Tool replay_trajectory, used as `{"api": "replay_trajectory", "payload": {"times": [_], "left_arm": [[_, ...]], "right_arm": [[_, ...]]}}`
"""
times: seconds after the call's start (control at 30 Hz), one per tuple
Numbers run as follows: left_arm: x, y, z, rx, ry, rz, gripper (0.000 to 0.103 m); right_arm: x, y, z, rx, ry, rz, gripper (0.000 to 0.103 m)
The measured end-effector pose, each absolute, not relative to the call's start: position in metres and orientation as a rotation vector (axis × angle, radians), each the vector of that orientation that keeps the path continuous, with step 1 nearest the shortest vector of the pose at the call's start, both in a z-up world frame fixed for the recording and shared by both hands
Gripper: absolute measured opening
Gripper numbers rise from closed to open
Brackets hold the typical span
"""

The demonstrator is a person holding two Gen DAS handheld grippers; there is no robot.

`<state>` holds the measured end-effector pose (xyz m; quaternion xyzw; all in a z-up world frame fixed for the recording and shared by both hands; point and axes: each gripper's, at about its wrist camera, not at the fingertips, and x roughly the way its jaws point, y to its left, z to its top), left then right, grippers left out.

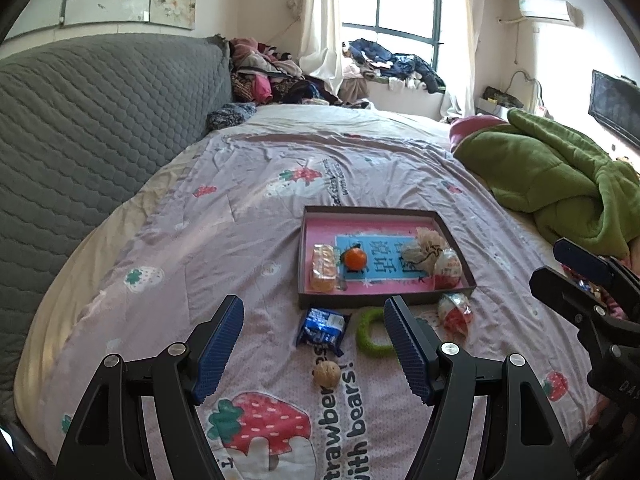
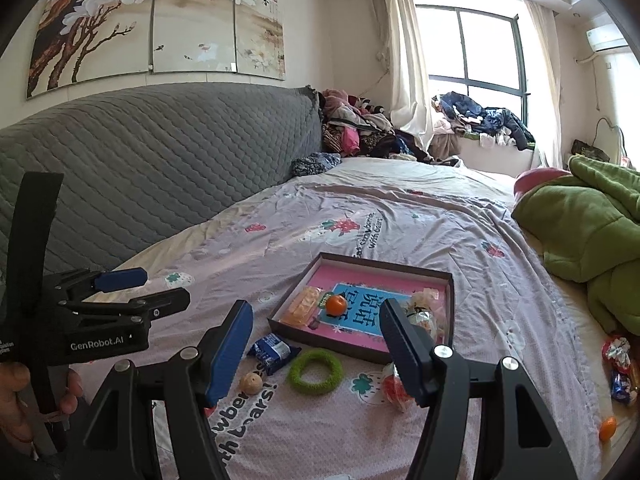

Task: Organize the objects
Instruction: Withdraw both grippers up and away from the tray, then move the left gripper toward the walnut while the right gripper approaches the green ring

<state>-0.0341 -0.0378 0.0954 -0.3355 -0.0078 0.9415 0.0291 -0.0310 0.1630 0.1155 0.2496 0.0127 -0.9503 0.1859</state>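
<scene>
A shallow box with a pink floor (image 1: pixel 320 222) (image 2: pixel 316 272) lies on the bed. In it are an orange (image 1: pixel 355 259) (image 2: pixel 335 305), a yellow wrapped snack (image 1: pixel 323 267) (image 2: pixel 305 306), a beige pouch (image 1: pixel 424 249) and a red-and-white packet (image 1: pixel 449 269). In front of the box lie a blue snack pack (image 1: pixel 321 327) (image 2: pixel 272 351), a green ring (image 1: pixel 369 333) (image 2: pixel 315 370), a walnut (image 1: pixel 327 374) (image 2: pixel 251 383) and another red-and-white packet (image 1: pixel 456 312) (image 2: pixel 394 390). My left gripper (image 1: pixel 314 344) is open above the blue pack and walnut. My right gripper (image 2: pixel 316 354) is open over the ring.
A green blanket (image 1: pixel 560 176) (image 2: pixel 588 232) is heaped on the right of the bed. A grey quilted headboard (image 1: pixel 100 120) (image 2: pixel 160 152) runs along the left. More wrapped sweets (image 2: pixel 620 364) and a second orange (image 2: pixel 608 428) lie at the right edge.
</scene>
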Motion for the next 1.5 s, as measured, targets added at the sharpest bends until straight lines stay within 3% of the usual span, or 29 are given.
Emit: {"api": "replay_trajectory", "payload": {"times": [1.5], "left_arm": [[-0.04,-0.032,-0.004,-1.279,-0.024,2.797,0.074]], "right_arm": [[-0.049,0.161,0.024,0.989,0.043,-2.587,0.065]]}}
